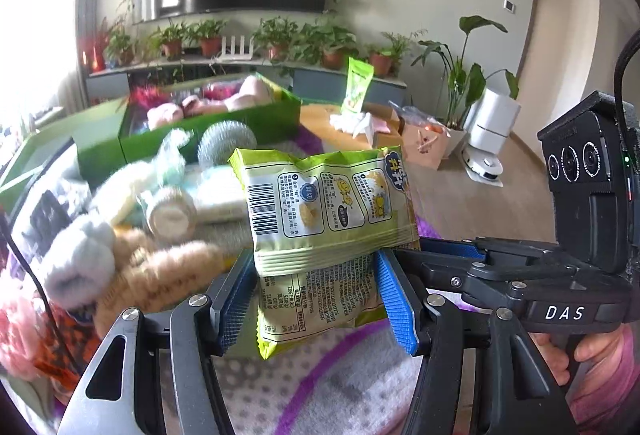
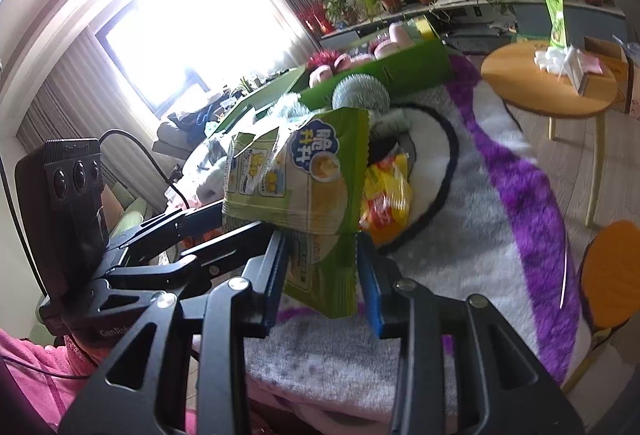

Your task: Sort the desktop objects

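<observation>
A green snack bag point(image 1: 324, 219) hangs in the air between both grippers. My left gripper point(image 1: 316, 287) has its blue pads closed on the bag's lower part. My right gripper point(image 2: 324, 267) is closed on the same bag point(image 2: 304, 191) from the other side; its body shows at the right of the left wrist view point(image 1: 520, 275). Behind lies a pile: fluffy hair clips point(image 1: 160, 271), a steel scourer point(image 1: 226, 143), a small roll point(image 1: 170, 215). A yellow-red packet point(image 2: 386, 195) lies beyond the bag. A green box point(image 1: 208, 127) holds pink items.
A purple and grey blanket point(image 2: 500, 203) covers the surface. A round wooden side table point(image 2: 548, 83) with tissues and a green pouch stands at the right. Potted plants line a shelf point(image 1: 240, 63) behind. A white appliance point(image 1: 492, 131) stands on the floor.
</observation>
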Demonstrator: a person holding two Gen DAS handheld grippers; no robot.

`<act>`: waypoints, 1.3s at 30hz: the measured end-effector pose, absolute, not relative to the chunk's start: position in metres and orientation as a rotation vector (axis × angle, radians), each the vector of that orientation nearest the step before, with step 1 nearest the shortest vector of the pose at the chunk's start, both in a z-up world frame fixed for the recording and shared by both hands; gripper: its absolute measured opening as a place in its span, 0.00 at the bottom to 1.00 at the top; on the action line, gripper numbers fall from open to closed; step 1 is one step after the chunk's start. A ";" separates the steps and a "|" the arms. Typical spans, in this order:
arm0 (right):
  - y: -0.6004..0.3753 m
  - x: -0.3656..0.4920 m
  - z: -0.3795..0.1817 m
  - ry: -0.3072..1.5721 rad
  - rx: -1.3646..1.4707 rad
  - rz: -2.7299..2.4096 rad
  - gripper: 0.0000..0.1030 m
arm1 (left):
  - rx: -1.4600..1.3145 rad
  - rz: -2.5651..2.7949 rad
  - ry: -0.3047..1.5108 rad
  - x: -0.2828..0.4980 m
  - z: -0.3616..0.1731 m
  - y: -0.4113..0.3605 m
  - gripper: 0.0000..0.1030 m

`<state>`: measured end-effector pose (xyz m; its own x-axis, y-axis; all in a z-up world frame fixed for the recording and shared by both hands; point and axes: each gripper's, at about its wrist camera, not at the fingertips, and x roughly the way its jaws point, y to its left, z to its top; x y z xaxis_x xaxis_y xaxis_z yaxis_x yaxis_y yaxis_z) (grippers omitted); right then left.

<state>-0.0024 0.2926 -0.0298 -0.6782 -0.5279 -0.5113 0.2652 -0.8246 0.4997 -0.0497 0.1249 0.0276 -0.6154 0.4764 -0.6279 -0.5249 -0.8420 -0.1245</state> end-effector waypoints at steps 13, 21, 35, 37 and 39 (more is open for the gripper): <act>0.282 -0.047 0.006 -0.520 0.843 -2.422 0.35 | -0.884 2.457 0.058 -0.097 0.067 0.101 0.59; 0.274 -0.082 0.026 -0.508 0.828 -2.388 0.35 | -0.877 2.501 0.064 -0.126 0.086 0.093 0.59; 0.273 -0.146 0.059 -0.511 0.794 -2.359 0.35 | -0.864 2.508 0.036 -0.184 0.112 0.085 0.59; 0.276 -0.153 0.062 -0.514 0.783 -2.359 0.35 | -0.861 2.506 0.037 -0.194 0.115 0.087 0.59; 0.278 -0.160 0.064 -0.521 0.776 -2.358 0.35 | -0.859 2.505 0.033 -0.201 0.117 0.087 0.59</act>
<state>-0.1605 0.2783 0.0637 -0.6518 -0.6436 -0.4012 0.4144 -0.7452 0.5224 -0.2005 0.0873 0.1166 -0.6828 0.4402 -0.5832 -0.4556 -0.8805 -0.1312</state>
